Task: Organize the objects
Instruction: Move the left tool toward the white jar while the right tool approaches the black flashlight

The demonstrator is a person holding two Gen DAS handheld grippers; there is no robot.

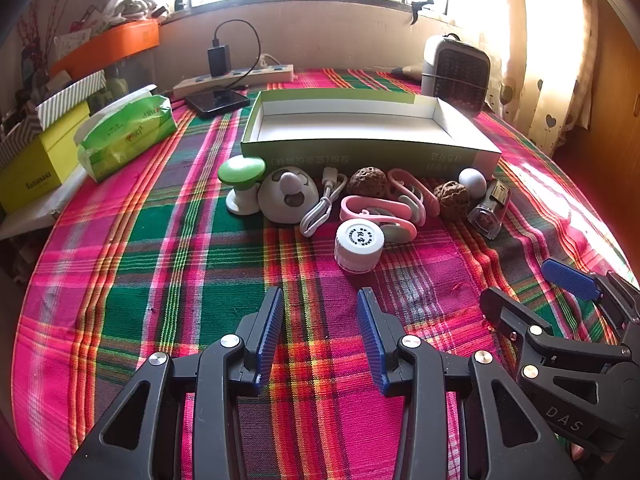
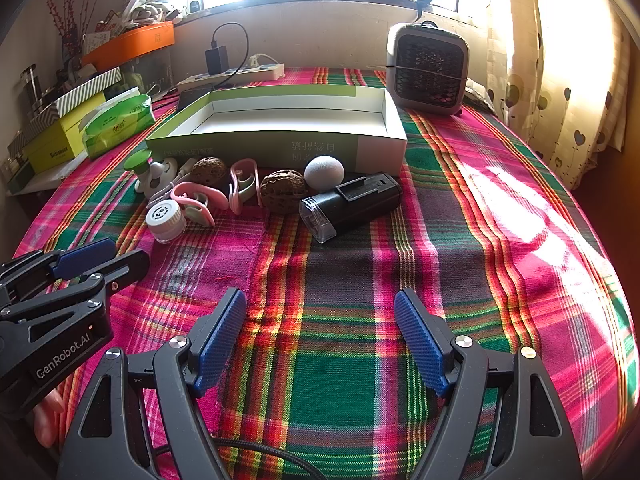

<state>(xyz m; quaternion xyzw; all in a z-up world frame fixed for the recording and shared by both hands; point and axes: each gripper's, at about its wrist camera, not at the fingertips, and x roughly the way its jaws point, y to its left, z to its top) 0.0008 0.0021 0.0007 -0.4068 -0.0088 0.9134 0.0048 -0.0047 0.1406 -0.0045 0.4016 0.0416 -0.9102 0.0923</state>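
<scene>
A table covered in a pink, green and red plaid cloth (image 1: pixel 200 264) fills both wrist views. Toward the far edge sits an open, shallow green box (image 1: pixel 360 152) with a bare white inside; nothing lies in it yet.

Along the box's near wall runs a loose row of small things, all resting on the cloth. From the left end: a green-capped knob (image 1: pixel 242 184), a round white gadget (image 1: pixel 288 194), a coiled white cable (image 1: pixel 324 208), two pink clips (image 1: pixel 400 204), two walnuts (image 1: pixel 368 182), a white ball (image 2: pixel 324 173) and a black torch (image 2: pixel 352 204) lying on its side. A white bottle (image 1: pixel 359 246) stands just in front of the clips, nearest the grippers.

The left gripper (image 1: pixel 320 340) hovers above the cloth near the table's near edge, fingers spread and nothing between them. It points down at the bottle, which lies ahead of it and clear of it. The right gripper (image 2: pixel 320 340) hovers beside it, fingers spread wide and also empty, aimed toward the torch.

The sorting seems not to have started: every piece is outside the box. The step in hand looks like the first reach. The next move probably calls for one gripper to travel forward, straddle a piece such as the bottle or torch, close on it, and lift it over the box's near wall.

At the far left corner sit a tissue pack (image 1: pixel 124 136) and a yellow carton (image 1: pixel 40 168); a small fan (image 2: pixel 426 68) stands at the far right.
</scene>
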